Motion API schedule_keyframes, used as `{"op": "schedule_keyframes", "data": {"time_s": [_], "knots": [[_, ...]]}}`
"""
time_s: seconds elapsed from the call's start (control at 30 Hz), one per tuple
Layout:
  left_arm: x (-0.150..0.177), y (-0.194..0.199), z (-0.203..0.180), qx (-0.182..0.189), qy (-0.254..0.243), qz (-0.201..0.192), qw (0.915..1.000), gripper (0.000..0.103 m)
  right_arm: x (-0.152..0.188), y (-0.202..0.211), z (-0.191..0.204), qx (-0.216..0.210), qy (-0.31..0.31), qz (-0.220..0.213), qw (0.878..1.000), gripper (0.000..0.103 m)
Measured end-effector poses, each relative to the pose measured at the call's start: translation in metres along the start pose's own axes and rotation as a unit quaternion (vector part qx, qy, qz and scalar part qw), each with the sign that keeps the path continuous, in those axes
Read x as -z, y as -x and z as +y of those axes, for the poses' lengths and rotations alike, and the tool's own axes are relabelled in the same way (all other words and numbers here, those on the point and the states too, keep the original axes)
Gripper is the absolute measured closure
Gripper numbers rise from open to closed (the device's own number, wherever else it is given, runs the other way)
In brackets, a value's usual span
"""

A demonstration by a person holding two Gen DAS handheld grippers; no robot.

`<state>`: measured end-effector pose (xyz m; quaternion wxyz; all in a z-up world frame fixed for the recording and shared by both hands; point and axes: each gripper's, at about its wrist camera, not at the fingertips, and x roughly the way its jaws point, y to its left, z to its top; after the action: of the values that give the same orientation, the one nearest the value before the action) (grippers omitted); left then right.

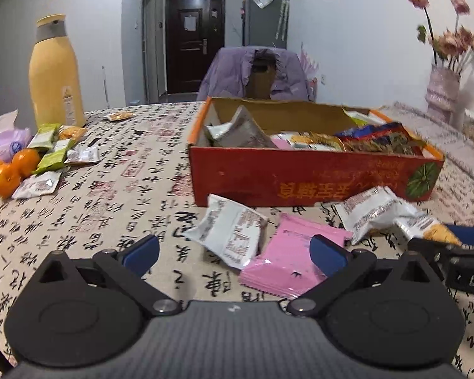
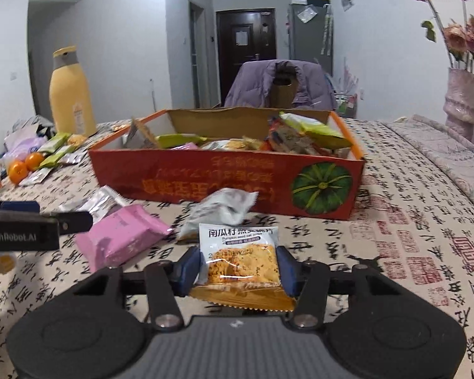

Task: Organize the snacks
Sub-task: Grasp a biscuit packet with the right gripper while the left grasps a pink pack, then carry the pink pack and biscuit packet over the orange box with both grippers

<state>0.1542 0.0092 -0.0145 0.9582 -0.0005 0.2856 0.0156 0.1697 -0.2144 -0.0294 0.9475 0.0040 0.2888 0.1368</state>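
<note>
My right gripper (image 2: 238, 267) is clamped on an orange crisp packet (image 2: 240, 263), pads against both side edges, packet face-up and level, low over the tablecloth (image 2: 410, 237). My left gripper (image 1: 233, 252) is spread wide and empty, hovering above the pink packet (image 1: 284, 252), which lies just beside a white packet (image 1: 230, 233) at its 10 o'clock.

The red snack box (image 2: 230, 186) sits at 12 o'clock from the right gripper, already well filled. A crumpled white wrapper (image 2: 224, 210) lies between my held packet and the box wall.

More loose snacks sit far off at 10 o'clock, by the oranges (image 1: 9, 170) and the yellow bottle (image 1: 55, 72).

Risks, as I judge them:
- The grip is on thin, slippery film edges; a quick swing could let the packet slide out short of the box.
- Carrying it too low would catch the box's near wall or drag the crumpled wrapper.
- The two grippers are close; the left reaching for pink could collide with the right.
- The heaped right side of the box may shed packets if I drop there.
</note>
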Motion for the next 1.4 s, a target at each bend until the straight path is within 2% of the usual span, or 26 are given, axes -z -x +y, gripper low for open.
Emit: {"op": "schedule_keyframes", "data": {"time_s": [0.2, 0.47, 0.6, 0.77, 0.83, 0.9, 0.97, 1.4], "knots": [[-0.006, -0.008, -0.022, 0.011, -0.036, 0.005, 0.9993, 0.0, 0.001, 0.004, -0.018, 0.013, -0.021, -0.008, 1.0, 0.052], [-0.008, -0.028, -0.041, 0.024, -0.066, 0.032, 0.997, 0.0, 0.002, 0.008, -0.033, 0.017, -0.037, -0.015, 0.999, 0.052], [-0.006, -0.04, -0.044, 0.029, -0.069, 0.059, 0.9954, 0.009, 0.004, 0.009, -0.036, 0.013, -0.039, -0.015, 0.999, 0.052], [-0.004, -0.041, -0.047, 0.041, -0.076, 0.059, 0.9945, 0.015, 0.005, 0.009, -0.036, 0.01, -0.041, -0.014, 0.999, 0.052], [-0.004, -0.04, -0.048, 0.044, -0.078, 0.057, 0.9944, 0.022, 0.005, 0.01, -0.035, 0.009, -0.04, -0.014, 0.999, 0.052], [-0.004, -0.038, -0.049, 0.048, -0.08, 0.055, 0.9942, 0.036, 0.005, 0.01, -0.035, 0.009, -0.04, -0.014, 0.999, 0.052], [-0.003, -0.036, -0.05, 0.055, -0.081, 0.055, 0.9937, 0.039, 0.005, 0.009, -0.035, 0.009, -0.04, -0.013, 0.999, 0.052], [-0.003, -0.02, -0.049, 0.056, -0.067, 0.033, 0.9956, 0.041, 0.005, 0.011, -0.033, 0.009, -0.037, -0.015, 0.999, 0.052]]}}
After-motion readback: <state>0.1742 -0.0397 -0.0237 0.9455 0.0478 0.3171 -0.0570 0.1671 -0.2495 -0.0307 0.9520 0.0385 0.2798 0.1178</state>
